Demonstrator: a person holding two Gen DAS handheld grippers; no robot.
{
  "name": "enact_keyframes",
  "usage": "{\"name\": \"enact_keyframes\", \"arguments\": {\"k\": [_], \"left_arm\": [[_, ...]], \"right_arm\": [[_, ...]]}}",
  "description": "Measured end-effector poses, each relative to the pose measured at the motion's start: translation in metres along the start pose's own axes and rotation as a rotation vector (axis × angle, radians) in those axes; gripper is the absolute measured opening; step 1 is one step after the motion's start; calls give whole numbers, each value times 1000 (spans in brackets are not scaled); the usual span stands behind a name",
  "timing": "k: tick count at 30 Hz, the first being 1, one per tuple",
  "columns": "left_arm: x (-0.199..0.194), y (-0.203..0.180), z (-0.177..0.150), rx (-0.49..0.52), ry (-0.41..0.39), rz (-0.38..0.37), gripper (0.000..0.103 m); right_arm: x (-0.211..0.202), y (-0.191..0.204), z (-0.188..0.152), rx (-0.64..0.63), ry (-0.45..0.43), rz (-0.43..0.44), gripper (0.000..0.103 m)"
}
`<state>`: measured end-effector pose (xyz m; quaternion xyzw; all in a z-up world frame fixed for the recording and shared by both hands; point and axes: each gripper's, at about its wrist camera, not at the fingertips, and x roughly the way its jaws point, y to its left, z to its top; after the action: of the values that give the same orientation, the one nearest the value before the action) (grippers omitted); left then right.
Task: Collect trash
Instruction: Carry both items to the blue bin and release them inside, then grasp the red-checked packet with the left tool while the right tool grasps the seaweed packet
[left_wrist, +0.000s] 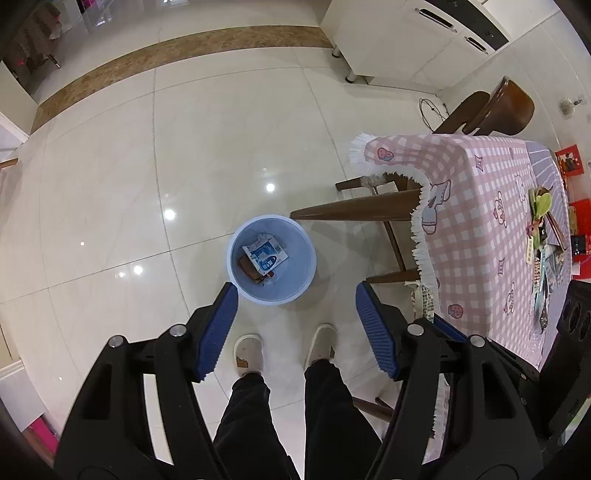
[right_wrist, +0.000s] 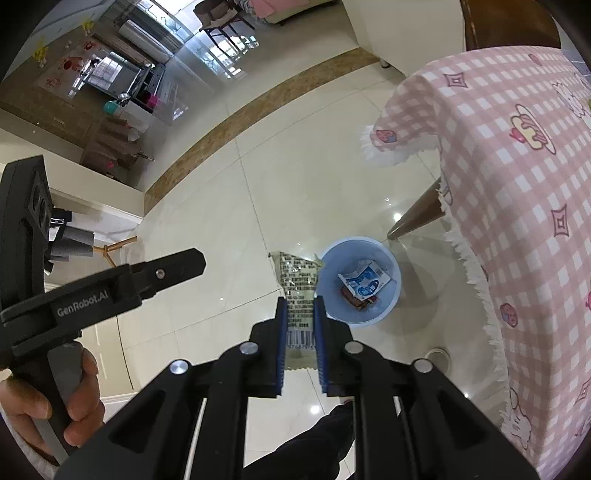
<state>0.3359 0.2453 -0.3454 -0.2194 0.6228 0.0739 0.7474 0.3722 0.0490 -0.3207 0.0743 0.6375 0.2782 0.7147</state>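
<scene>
A light blue bin (left_wrist: 295, 291) stands on the tiled floor with a blue-and-white wrapper (left_wrist: 265, 255) and brown scraps inside. My left gripper (left_wrist: 295, 295) is open and empty, held above the bin's near side. In the right wrist view my right gripper (right_wrist: 301, 306) is shut on a pale snack packet (right_wrist: 298, 280) with a barcode, held high, just left of the bin (right_wrist: 384, 314). The left gripper's body (right_wrist: 110, 291) shows at the left there.
A table with a pink checked cloth (left_wrist: 480, 229) stands right of the bin, with clutter (left_wrist: 543, 236) on top. A wooden table leg (left_wrist: 354, 210) slants near the bin. The person's feet (left_wrist: 249, 354) are just behind it. White cabinets (left_wrist: 406, 40) stand at the back.
</scene>
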Motion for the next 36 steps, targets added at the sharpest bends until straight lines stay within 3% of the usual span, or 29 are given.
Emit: {"name": "enact_keyframes", "arguments": {"k": [16,23,27,36], "left_arm": [[-17,14,-4,-22,-27,10,67],[-24,17,-5,-43,-41,26,68],[-29,14,-5,-37,-51,34,68],[-31,-21,-8,20,-62,25,68]], "right_arm": [[0,28,11,-46,-22,11,14],[-7,35,17,-57,-53,15,19],[-14,32,20,-54,-75,19,29],[-37,1,15,6,-119,13,30]]}}
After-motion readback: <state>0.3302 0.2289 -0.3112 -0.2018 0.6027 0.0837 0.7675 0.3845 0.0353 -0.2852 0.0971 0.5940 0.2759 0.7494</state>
